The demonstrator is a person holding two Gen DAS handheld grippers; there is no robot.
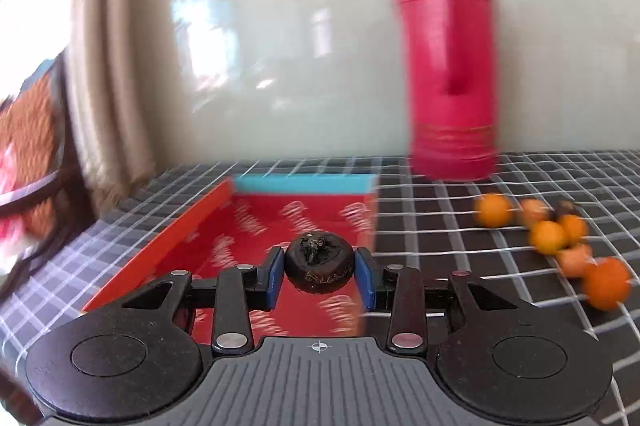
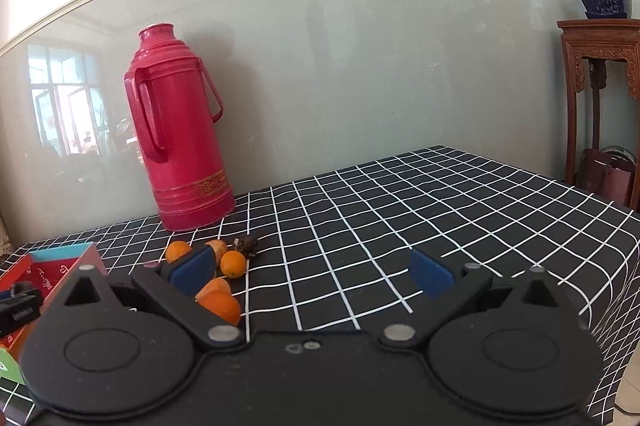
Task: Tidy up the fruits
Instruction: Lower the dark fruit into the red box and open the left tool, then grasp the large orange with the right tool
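Observation:
My left gripper [image 1: 319, 268] is shut on a dark, wrinkled round fruit [image 1: 319, 262] and holds it over the open red box [image 1: 256, 226] with a teal far wall. Several small oranges [image 1: 548, 236] and one more dark fruit [image 1: 566, 208] lie in a loose cluster on the checked cloth to the right of the box. My right gripper [image 2: 312, 272] is open and empty above the cloth; the oranges [image 2: 232, 264] and the dark fruit [image 2: 248, 245] lie by its left finger. The red box [image 2: 52, 272] and part of the left gripper show at the far left.
A tall red thermos [image 2: 180, 133] stands at the back near the grey wall; it also shows blurred in the left wrist view [image 1: 450, 61]. The black-and-white checked cloth [image 2: 400, 209] covers the table. A wooden stand [image 2: 600, 85] with a potted plant is off the table's right edge.

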